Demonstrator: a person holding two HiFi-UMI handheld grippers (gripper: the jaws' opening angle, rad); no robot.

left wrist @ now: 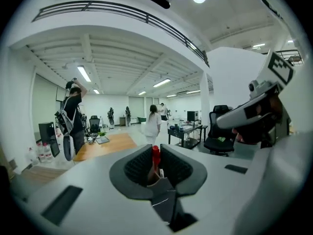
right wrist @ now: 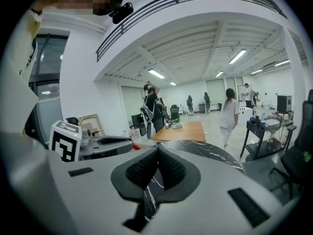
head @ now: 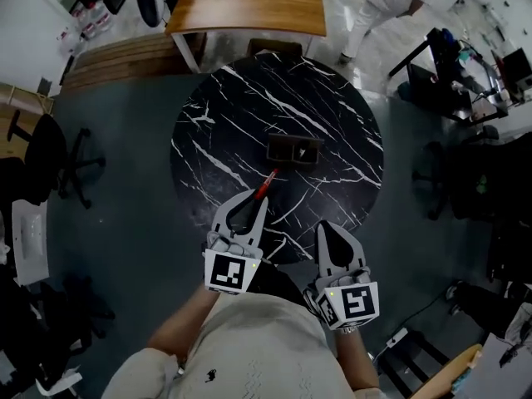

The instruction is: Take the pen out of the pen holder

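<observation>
Jaws tight on pen (left wrist: pixel 155 154) in left gripper (head: pixel 259 196), pressed together on right gripper (right wrist: pixel 157 155); pen holder (head: pixel 294 150) only in head view.

Round table (head: pixel 224 115), its black top marbled with white veins, is seen from above, standing on a dark grey floor (head: pixel 125 239). One dark rectangular holder (head: pixel 294 150) is set on the top near its centre, well apart from the rim.

Bright, even light falls from ceiling strip lamps (left wrist: pixel 84 73), both gripper views bend strongly into dark fisheye corners, and the head view stays sharp with soft shadows.
</observation>
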